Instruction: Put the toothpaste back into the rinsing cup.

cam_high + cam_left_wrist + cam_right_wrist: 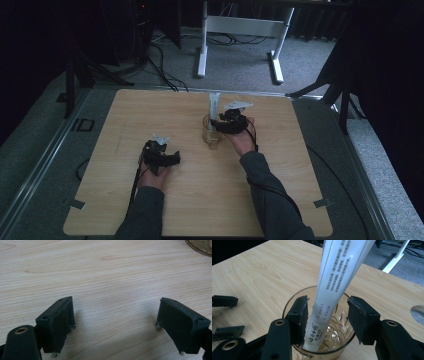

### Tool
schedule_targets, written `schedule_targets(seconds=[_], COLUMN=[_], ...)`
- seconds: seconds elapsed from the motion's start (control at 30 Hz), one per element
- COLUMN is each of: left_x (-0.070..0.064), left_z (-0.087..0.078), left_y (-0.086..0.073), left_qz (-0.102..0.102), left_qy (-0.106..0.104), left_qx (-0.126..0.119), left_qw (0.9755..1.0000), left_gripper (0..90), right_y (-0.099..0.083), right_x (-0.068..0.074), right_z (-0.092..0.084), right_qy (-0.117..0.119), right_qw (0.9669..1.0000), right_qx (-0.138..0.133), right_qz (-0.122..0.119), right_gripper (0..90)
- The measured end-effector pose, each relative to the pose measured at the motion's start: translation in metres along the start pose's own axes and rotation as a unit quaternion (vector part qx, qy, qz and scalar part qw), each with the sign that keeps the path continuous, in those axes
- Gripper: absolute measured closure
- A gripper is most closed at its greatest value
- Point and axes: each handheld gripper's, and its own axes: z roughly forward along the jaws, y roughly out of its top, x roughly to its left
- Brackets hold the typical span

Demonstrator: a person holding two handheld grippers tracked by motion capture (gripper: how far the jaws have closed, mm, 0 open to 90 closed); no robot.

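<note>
Toothpaste tube standing tilted in the amber glass cup, between the spread jaws of the right hand-held gripper; the pads are released and clear of it. Withdraw straight back without brushing tube or rim. Left hand-held gripper, also spread, holds nothing over bare tabletop, well apart from the cup.

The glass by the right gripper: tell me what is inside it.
A white tube with printed text stands tilted inside the glass, between the open right gripper. Its bottom end is blurred behind the amber wall.
</note>
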Motion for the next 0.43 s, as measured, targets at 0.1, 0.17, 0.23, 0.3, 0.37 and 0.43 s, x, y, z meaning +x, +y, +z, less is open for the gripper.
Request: schedule_targets(seconds=[0.1, 0.17, 0.23, 0.3, 0.37, 0.43], left_x=[0.0, 0.0, 0.0, 0.0, 0.0, 0.0], left_z=[0.0, 0.0, 0.0, 0.0, 0.0, 0.0], left_y=[0.0, 0.0, 0.0, 0.0, 0.0, 0.0], left_qz=[0.0, 0.0, 0.0, 0.0, 0.0, 0.0], left_qy=[0.0, 0.0, 0.0, 0.0, 0.0, 0.0], left_qx=[0.0, 0.0, 0.0, 0.0, 0.001, 0.0], left_qw=[1.0, 1.0, 1.0, 1.0, 1.0, 1.0], left_gripper=[14.3, 14.3, 14.3, 14.3, 14.3, 14.3], right_y=[-0.004, -0.008, -0.011, -0.016, -0.02, -0.026], right_x=[0.0, 0.0, 0.0, -0.002, -0.005, -0.01], right_z=[-0.006, -0.013, -0.02, -0.028, -0.035, -0.044], right_qy=[0.001, 0.004, 0.001, -0.001, -0.005, -0.002], right_qw=[0.9998, 0.9994, 0.999, 0.9985, 0.9982, 0.9972], right_qx=[-0.013, -0.025, -0.035, -0.041, -0.043, -0.047], right_qz=[0.016, 0.024, 0.029, 0.035, 0.041, 0.058], right_gripper=[47.7, 46.5, 46.3, 45.5, 44.7, 44.0])
